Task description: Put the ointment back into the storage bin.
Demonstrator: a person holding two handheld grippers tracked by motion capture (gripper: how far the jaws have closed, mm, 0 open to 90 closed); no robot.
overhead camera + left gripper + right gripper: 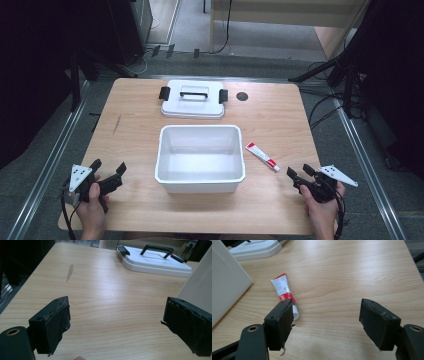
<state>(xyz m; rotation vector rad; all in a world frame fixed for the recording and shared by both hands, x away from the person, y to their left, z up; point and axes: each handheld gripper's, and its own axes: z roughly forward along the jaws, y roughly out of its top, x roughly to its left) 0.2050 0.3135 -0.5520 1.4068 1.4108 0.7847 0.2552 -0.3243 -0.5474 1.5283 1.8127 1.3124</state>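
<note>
1. Overhead, the white bin (200, 159) sits mid-table, its lid (193, 99) behind it; the tube (262, 156) lies right of the bin, near the right gripper (300, 173).
2. Left gripper view: left gripper (115, 322) spread wide, holding nothing, over bare table (100, 290).
3. Right gripper view: jaws apart and empty, tube (284, 293) just beyond one jaw.

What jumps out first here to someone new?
The open white bin at the table's centre, with its lid lying flat behind it. Next, the red-and-white tube on the wood just right of the bin, a short way ahead of the open right tool. The left tool is open too, holding nothing.
</note>
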